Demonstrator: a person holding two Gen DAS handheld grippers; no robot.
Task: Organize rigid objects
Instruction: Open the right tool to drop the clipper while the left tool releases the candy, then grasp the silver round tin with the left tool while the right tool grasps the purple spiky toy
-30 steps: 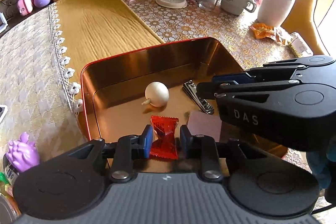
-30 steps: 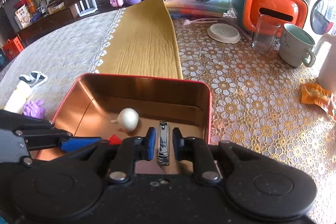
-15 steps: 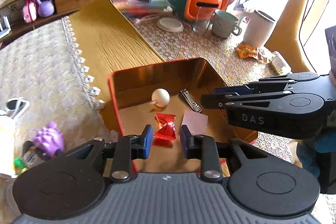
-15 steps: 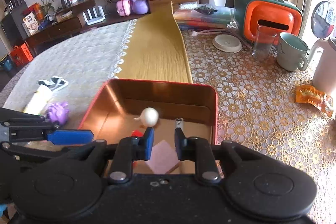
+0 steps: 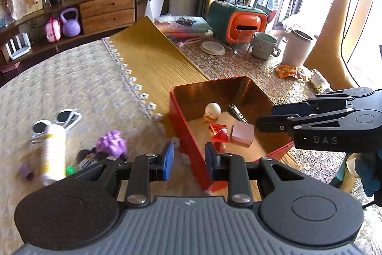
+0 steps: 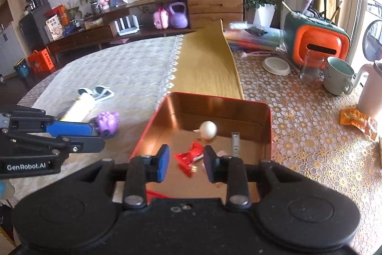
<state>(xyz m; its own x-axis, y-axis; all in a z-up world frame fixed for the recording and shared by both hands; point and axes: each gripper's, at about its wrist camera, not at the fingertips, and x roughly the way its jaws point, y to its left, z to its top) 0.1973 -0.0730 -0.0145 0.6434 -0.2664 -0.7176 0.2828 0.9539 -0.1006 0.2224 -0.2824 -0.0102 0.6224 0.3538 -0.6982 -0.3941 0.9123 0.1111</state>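
The red tin (image 5: 186, 135) holds a white ball (image 5: 213, 109), a nail clipper (image 5: 237, 112), a red candy wrapper (image 5: 219, 133) and a pink block (image 5: 243, 133). My left gripper (image 5: 189, 160) hovers above the tin's near left corner, jaws narrow with nothing between them. Over the tin's near edge (image 6: 214, 97), my right gripper (image 6: 186, 163) is opening its jaws, which are empty; the wrapper (image 6: 191, 155) lies far below them. On the cloth to the left lie a purple toy (image 5: 111, 145), a white tube (image 5: 52, 152) and sunglasses (image 5: 62, 118).
A yellow runner (image 6: 205, 63) leads away behind the tin. At the back right stand a glass (image 6: 310, 67), a mug (image 6: 339, 78), a white jug (image 5: 297, 49) and an orange-green box (image 6: 317, 40). An orange snack packet (image 6: 358, 120) lies right of the tin.
Both grippers have risen and drawn back from the tin. The right jaws have widened and the nail clipper now lies free on the tin floor. The left view has swung left over the cloth.
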